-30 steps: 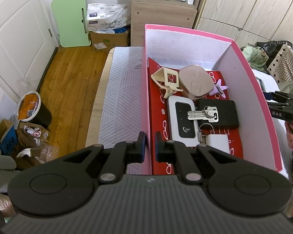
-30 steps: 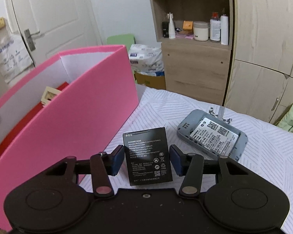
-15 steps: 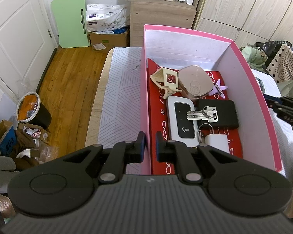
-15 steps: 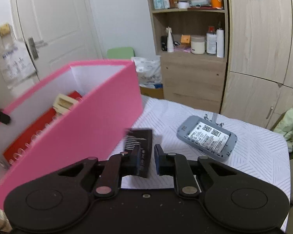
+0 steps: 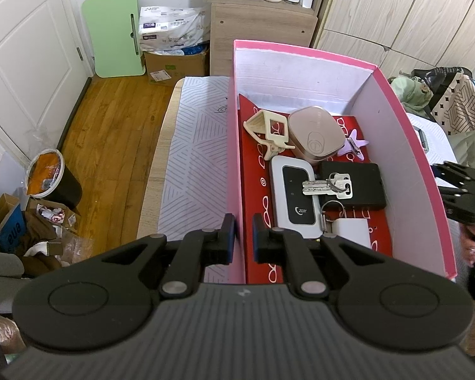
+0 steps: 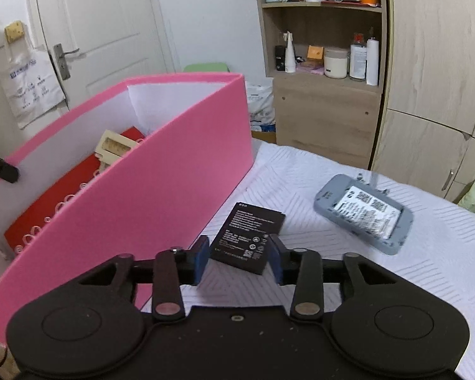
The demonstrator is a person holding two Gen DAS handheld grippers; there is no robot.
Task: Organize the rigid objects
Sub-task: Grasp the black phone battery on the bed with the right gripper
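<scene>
White tablecloth (image 6: pixel 348 253), pink box (image 6: pixel 142 209), R gripper (image 6: pixel 239 258) just reopened astride battery (image 6: pixel 248 237)

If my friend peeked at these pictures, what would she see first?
Probably the big pink box, because it fills the middle of the table and holds gadgets and a bunch of keys. Next, the black battery lying on the white cloth just outside the box, between the open jaws of the right gripper.

The tall pink box (image 6: pixel 161 171) walls off the left; white cloth (image 6: pixel 427 253) right of it lies open
</scene>
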